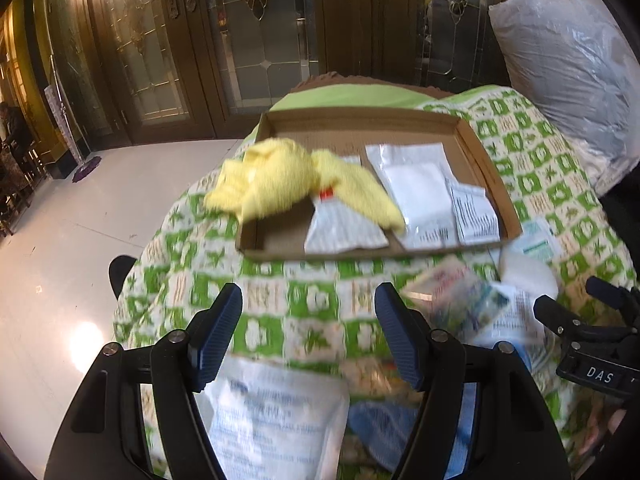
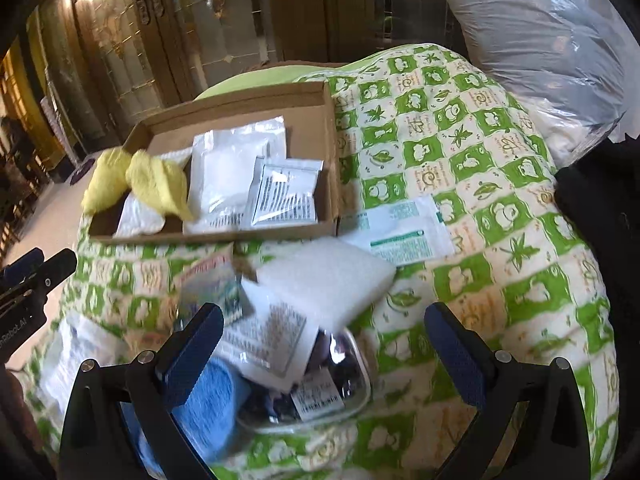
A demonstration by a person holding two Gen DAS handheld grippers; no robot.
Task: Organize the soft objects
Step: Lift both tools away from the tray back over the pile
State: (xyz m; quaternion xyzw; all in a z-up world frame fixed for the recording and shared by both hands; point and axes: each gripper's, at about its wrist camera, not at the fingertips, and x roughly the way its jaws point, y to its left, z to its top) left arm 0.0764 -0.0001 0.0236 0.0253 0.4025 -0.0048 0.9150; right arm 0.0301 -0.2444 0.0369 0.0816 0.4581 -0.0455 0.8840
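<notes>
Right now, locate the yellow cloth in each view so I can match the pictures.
Left wrist: yellow cloth upper centre, draped over the cardboard tray's left edge.
Right wrist: yellow cloth at left, over the same tray edge.
Shared landmark: the cardboard tray.

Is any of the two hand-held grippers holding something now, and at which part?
Nothing is held. The left hand-held gripper and the right hand-held gripper both stand open above the quilt.

This looks like a room in a home. Dark wooden doors (image 1: pixel 256 40) with leaded decorative glass stand behind, over a pale glossy tile floor (image 1: pixel 60 248). A green-and-cream patterned quilt (image 2: pixel 460 152) covers a bed, beside a plastic-wrapped pillow (image 2: pixel 540 40).
</notes>
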